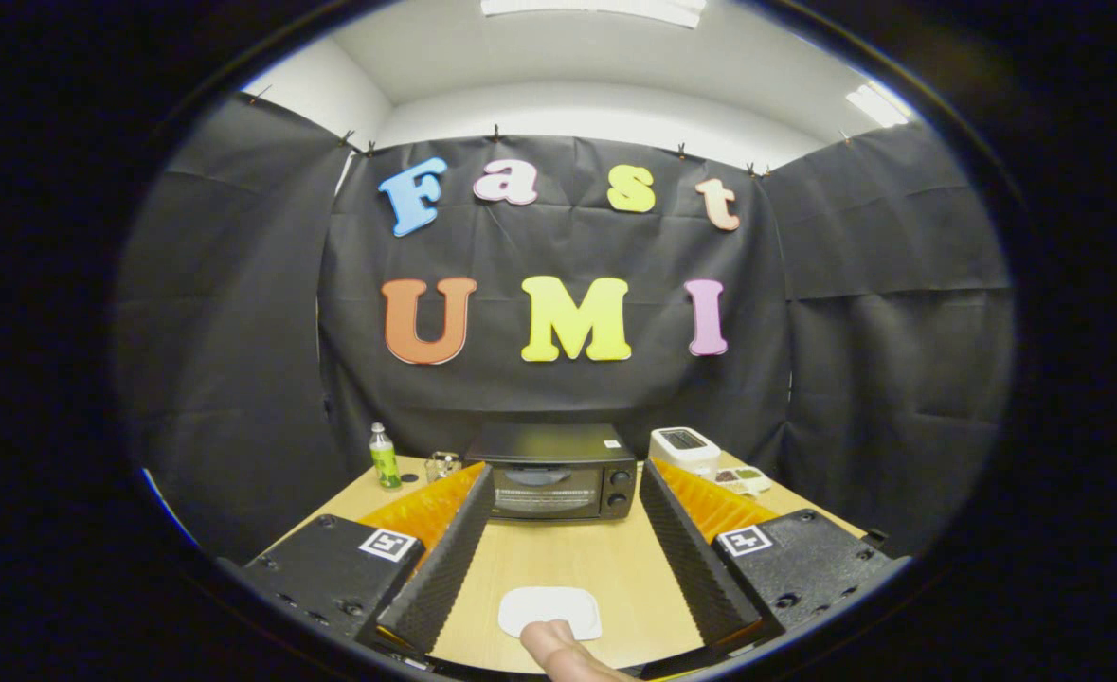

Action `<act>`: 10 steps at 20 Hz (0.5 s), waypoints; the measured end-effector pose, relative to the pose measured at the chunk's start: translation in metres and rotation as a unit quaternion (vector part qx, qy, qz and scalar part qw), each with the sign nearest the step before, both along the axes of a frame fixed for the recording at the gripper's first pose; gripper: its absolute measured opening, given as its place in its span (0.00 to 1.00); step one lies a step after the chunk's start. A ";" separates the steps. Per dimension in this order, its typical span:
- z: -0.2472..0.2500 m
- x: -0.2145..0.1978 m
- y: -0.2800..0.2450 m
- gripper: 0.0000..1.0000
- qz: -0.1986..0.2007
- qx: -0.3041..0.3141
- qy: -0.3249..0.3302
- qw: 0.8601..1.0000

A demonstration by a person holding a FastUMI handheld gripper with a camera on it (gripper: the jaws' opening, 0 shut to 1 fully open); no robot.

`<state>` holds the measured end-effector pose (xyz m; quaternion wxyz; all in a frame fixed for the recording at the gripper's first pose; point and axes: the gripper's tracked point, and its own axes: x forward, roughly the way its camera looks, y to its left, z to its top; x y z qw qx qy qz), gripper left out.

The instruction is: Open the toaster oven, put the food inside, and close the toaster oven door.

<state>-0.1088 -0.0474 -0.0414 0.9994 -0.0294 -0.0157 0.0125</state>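
A black toaster oven (554,471) stands at the far end of the wooden table (567,559), its glass door shut, two knobs on its right side. My gripper (565,485) is open, its fingers wide apart and pointing at the oven, which sits beyond and between them. On the near part of the table, between the fingers, lies a white plate (549,608). A pale sausage-like piece of food (563,649) rests on the plate's near edge, partly cut off from view.
A green bottle (385,457) and a small glass (441,464) stand left of the oven. A white toaster (684,448) and a tray of small food items (743,479) sit to its right. Black cloth walls close in the table.
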 end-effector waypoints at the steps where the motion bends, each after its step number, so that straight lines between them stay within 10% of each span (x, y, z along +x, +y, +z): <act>1: -0.002 -0.008 0.000 1.00 -0.002 -0.009 -0.001 1.000; 10: -0.011 -0.065 0.019 1.00 0.026 -0.033 -0.029 0.999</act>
